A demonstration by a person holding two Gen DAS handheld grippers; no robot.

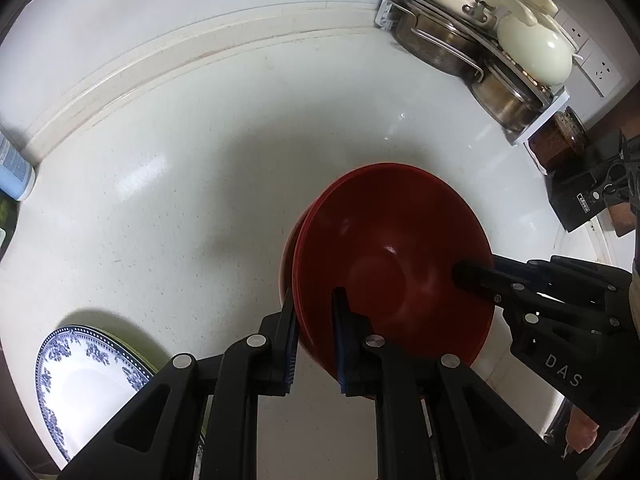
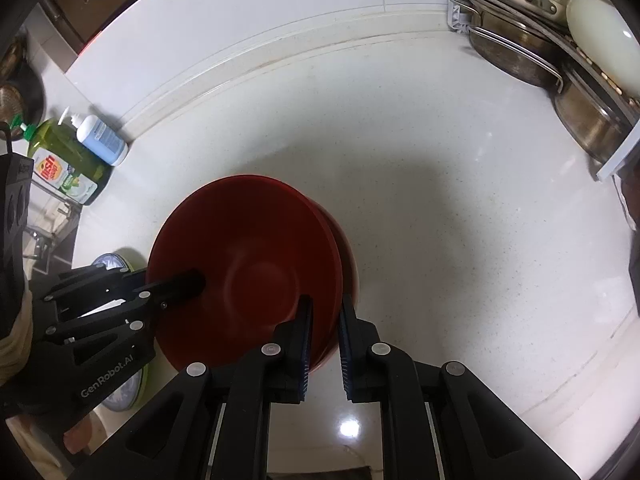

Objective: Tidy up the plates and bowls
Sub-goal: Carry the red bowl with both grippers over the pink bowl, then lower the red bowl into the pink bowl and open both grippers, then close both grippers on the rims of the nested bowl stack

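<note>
Nearest to each camera, both claws are straddling the rim of the red bowls (image 1: 392, 264), a nested stack of at least two, sitting or hovering low over the white counter (image 1: 200, 160). The left gripper (image 1: 314, 320) is reaching over the stack's left edge, one finger inside the top bowl and one outside; the rim is lying in the gap, but I cannot tell whether the pads are pressing it or only bracketing it. The right gripper (image 2: 324, 320) is doing the same on the opposite edge, its fingers looking a little spread around the rim, so its grip is equally unclear. The stack is lying between the two hands, equally near to each, and the top bowl is holding nothing but finger tips.

Just left of the left claw, a blue-patterned plate (image 1: 84, 380) is resting on what seems a green plate. My guess is the coming move turns on both hands lifting evenly, since the rims are opposite.

Farther off, soap bottles (image 2: 80, 152) are standing by the wall, and a corner rack (image 1: 480, 40) is holding metal pots and cream lids.
</note>
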